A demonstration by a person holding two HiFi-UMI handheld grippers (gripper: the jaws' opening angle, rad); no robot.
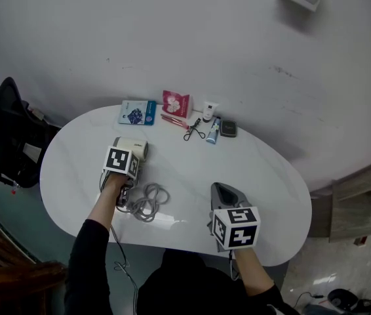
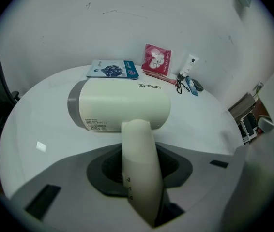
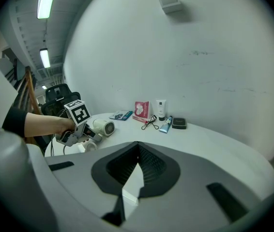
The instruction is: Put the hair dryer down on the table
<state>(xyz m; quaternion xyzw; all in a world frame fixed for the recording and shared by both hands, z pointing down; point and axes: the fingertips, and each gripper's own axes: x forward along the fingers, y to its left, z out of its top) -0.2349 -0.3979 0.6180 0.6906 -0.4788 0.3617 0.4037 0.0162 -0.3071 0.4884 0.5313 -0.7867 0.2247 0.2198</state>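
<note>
A cream hair dryer (image 1: 132, 147) lies with its barrel on the white oval table (image 1: 251, 163), left of centre. Its handle (image 2: 139, 173) runs back between the jaws of my left gripper (image 1: 132, 168), which is shut on it. In the left gripper view the barrel (image 2: 122, 105) rests sideways on the tabletop. The dryer's grey cable (image 1: 147, 201) lies coiled beside that gripper. My right gripper (image 1: 221, 190) rests near the front edge, shut and empty, its tips meeting (image 3: 137, 144). From there I see the dryer (image 3: 102, 127) and left gripper (image 3: 79, 129).
Along the back edge lie a blue packet (image 1: 137, 112), a pink packet (image 1: 176, 103), an eyelash curler (image 1: 194, 128), a white tube (image 1: 209, 109), a blue tube (image 1: 213, 131) and a dark compact (image 1: 229, 129). A black chair (image 1: 2, 130) stands at the left.
</note>
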